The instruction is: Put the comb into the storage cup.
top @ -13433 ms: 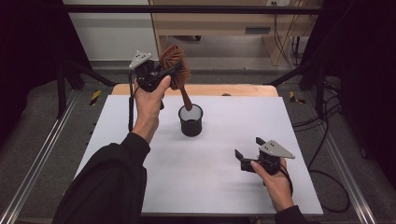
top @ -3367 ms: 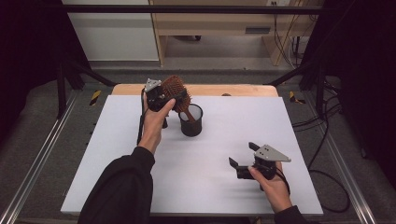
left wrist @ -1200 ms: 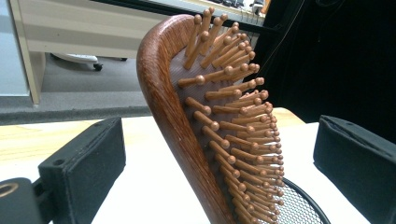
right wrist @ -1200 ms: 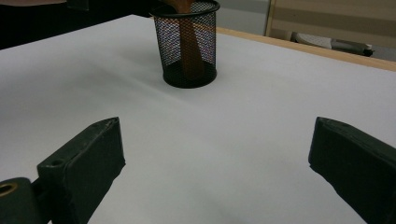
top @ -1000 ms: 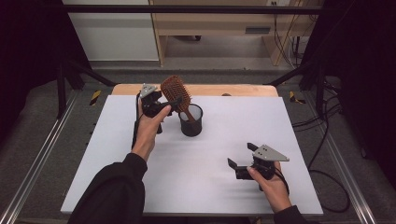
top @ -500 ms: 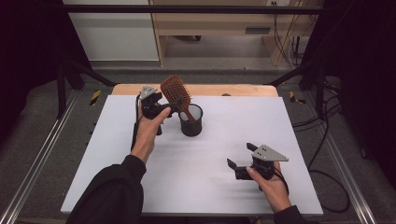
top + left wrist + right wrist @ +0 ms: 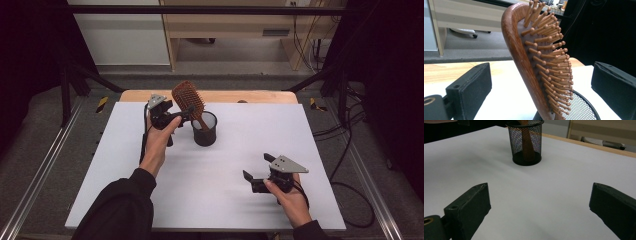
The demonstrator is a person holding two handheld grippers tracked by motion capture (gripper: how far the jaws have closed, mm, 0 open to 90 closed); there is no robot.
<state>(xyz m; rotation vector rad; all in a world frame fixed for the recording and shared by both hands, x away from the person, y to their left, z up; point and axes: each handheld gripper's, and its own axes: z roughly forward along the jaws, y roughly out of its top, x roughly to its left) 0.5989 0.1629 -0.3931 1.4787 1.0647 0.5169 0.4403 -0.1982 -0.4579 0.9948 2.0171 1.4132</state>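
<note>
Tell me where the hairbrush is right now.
In the high view, the hairbrush stands handle-down in the black mesh cup, left of centre, between the left hand-held gripper's open jaws.

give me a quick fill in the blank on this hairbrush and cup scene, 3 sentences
1. The wooden hairbrush stands with its handle down inside the black ____ cup.
2. The left gripper has its jaws ____, one on each side of the brush head without touching it.
3. The right gripper is near the front of the ____ table, apart from the cup.

Missing words: mesh; open; white
</note>
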